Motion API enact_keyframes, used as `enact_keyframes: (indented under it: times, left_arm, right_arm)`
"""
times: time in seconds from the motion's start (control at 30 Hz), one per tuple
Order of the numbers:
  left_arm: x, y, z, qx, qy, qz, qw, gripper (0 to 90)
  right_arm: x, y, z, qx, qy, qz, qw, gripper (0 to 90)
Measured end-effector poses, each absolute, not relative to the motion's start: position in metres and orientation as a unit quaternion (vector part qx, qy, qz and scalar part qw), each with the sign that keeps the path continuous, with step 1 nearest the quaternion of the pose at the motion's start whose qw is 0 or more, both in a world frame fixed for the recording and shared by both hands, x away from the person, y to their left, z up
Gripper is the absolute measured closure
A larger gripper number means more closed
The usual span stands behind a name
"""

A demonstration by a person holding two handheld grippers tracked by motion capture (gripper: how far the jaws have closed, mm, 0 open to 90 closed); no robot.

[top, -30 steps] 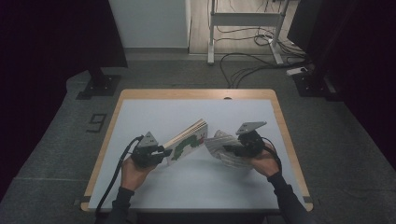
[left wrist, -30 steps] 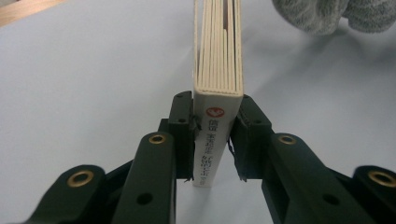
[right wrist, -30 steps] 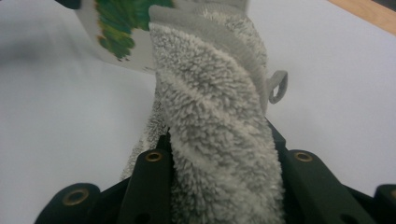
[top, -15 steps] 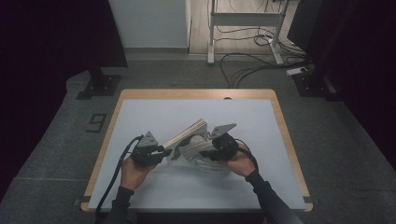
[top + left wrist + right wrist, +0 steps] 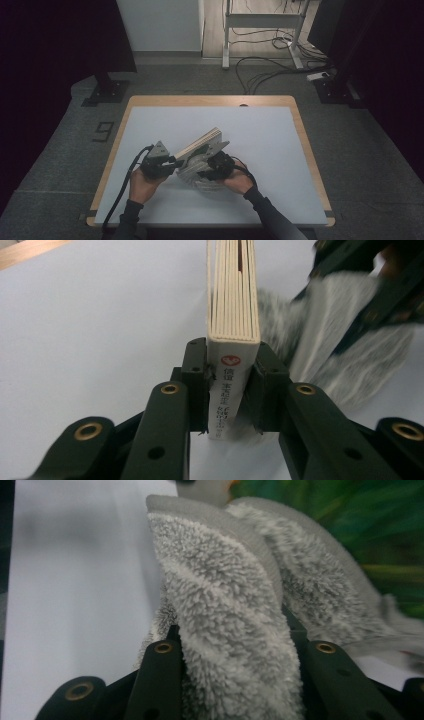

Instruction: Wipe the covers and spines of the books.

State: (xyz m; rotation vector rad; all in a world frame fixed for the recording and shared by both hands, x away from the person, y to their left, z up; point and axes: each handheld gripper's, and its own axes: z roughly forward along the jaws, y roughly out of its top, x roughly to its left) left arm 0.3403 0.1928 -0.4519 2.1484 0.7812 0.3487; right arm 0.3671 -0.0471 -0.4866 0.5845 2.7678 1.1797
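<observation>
left gripper [image 5: 232, 390] clamps book [image 5: 233, 300] spine, long axis away up-right; right gripper [image 5: 235, 645] grips grey towel [image 5: 225, 605].

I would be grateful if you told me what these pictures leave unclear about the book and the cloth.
- Book: in the left gripper view the left gripper clamps its spine, hiding the lower lettering; the visible print is too small to read.
- Book cover: a green blur in the right gripper view.
- Grey fleecy cloth: the right gripper grips a fold; its full shape is cut off by the frame.
- High view: right hand covers the cloth.
</observation>
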Motion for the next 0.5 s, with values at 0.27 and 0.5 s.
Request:
enact_keyframes:
  times: [0.27,0.5]
  left_arm:
    - [0.341,0.193,-0.452,0.851,0.308,0.138,0.403,72.4]
    - [0.341,0.193,-0.452,0.851,0.308,0.138,0.402,72.2]
  right_arm:
    - [0.368,-0.041,-0.497,0.194,0.901,0.385,0.036,48.7]
    - [0.365,-0.054,-0.472,0.202,0.888,0.411,0.041,27.4]
